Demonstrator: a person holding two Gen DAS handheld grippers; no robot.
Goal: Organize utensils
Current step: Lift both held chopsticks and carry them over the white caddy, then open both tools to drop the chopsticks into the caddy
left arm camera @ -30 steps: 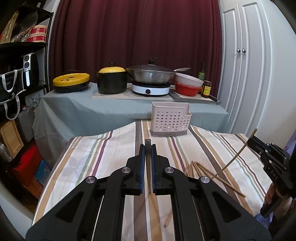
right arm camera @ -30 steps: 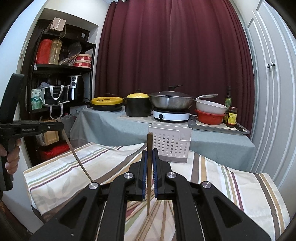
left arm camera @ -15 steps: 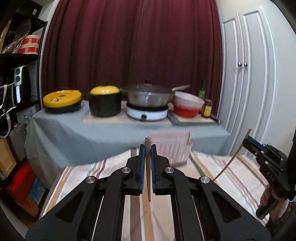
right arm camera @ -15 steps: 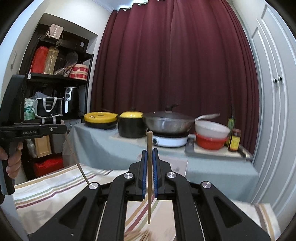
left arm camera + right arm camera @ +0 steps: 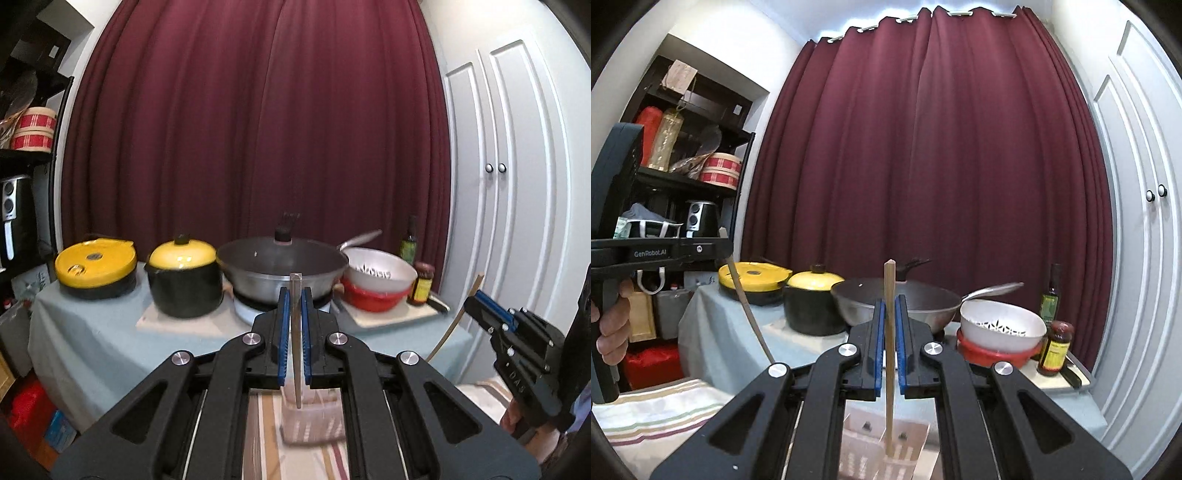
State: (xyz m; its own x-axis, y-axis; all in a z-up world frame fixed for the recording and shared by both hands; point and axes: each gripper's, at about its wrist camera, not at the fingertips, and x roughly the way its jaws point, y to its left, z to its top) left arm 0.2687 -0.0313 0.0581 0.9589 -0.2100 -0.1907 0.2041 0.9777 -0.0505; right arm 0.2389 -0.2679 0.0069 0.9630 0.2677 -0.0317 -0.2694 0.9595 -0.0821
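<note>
Chopsticks still airborne: left gripper and right gripper each clamp 1 chopstick above the holder at 6 o'clock; neither dropped yet.

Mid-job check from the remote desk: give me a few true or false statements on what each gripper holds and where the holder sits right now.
1. The left gripper is shut on a chopstick. True.
2. The right gripper is empty. False: it is shut on its own chopstick.
3. The holder shows below the right gripper's chopstick. True.
4. The wok sits on the striped tablecloth. False: it stands on the far counter, on a cooker.
5. Both chopsticks lie flat on the table. False: each is held roughly upright between the fingers.
</note>
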